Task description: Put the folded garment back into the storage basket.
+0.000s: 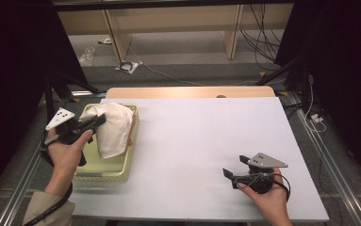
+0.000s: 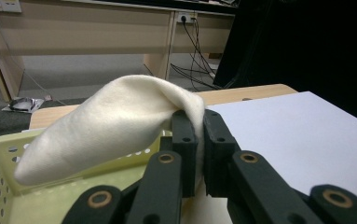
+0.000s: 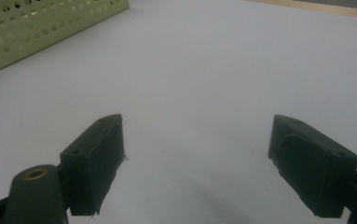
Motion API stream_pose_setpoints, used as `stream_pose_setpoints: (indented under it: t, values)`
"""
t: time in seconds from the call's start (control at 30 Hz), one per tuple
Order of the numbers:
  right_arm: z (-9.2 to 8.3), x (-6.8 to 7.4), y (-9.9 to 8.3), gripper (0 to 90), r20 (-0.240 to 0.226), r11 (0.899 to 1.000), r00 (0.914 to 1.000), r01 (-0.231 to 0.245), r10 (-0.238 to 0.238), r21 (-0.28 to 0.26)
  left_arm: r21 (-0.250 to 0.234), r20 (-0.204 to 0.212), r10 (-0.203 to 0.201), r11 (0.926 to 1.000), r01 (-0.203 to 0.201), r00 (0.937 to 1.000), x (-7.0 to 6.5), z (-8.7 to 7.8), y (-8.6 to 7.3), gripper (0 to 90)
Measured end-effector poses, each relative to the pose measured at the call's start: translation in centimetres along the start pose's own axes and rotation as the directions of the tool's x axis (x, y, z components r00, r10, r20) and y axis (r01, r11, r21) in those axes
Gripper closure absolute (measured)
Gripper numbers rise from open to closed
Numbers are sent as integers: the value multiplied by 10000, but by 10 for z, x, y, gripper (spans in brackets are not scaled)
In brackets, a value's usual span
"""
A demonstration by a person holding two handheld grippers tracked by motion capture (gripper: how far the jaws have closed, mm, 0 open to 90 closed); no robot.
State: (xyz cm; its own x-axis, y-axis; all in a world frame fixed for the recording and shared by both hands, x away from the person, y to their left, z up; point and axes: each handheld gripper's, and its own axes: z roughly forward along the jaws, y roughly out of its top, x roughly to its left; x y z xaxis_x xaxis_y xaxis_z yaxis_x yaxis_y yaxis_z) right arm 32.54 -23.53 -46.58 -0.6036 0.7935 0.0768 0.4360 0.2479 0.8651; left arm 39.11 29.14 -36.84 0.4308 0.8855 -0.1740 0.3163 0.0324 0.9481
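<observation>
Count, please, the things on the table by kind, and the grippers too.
Cream cloth: 1
Pale green perforated basket: 1
Grippers: 2, the left gripper shut on the cloth, the right gripper with jaws open
Total: 4

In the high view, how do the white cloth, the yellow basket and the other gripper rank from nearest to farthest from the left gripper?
1. White cloth: clamped in the left gripper, at the table's left.
2. Yellow basket: directly under the cloth, left edge.
3. Right gripper: far across the table, front right.
</observation>
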Motion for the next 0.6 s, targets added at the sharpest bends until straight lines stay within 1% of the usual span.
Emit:
stream_pose_setpoints:
  t: [0.6]
  values:
    - [0, 0, 0, 195, -18, 10000, 10000, -22, 22, 31, 29, -157, -120, 9999, 121, 9998, 6, -2, -2, 845]
